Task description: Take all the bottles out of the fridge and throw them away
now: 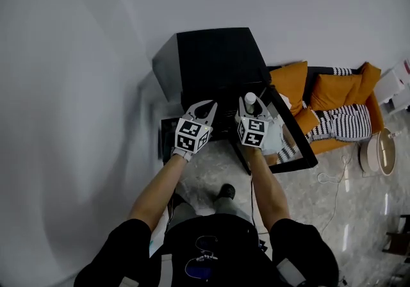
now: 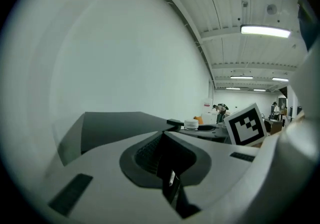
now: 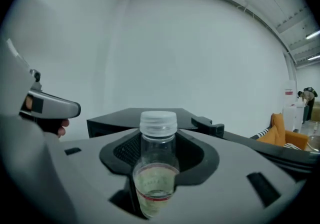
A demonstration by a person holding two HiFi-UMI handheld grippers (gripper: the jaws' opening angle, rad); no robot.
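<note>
A black fridge [image 1: 218, 55] stands against the white wall, its door [image 1: 291, 148] swung open to the right. My right gripper [image 1: 250, 107] is in front of the fridge, shut on a clear plastic bottle [image 1: 250, 98] with a white cap. In the right gripper view the bottle [image 3: 157, 168] stands upright between the jaws [image 3: 158, 140], a little pale liquid and a red-edged label at its lower part. My left gripper [image 1: 204, 107] hangs beside it to the left, shut with nothing in it; the left gripper view shows its tips [image 2: 166, 133] meeting before the fridge top [image 2: 110, 123].
An orange sofa [image 1: 333, 109] with striped cushions sits right of the fridge door. A round white device [image 1: 378, 151] and loose cables [image 1: 333, 183] lie on the marbled floor further right. The wall runs close along the left. The person's feet [image 1: 224, 193] stand just before the fridge.
</note>
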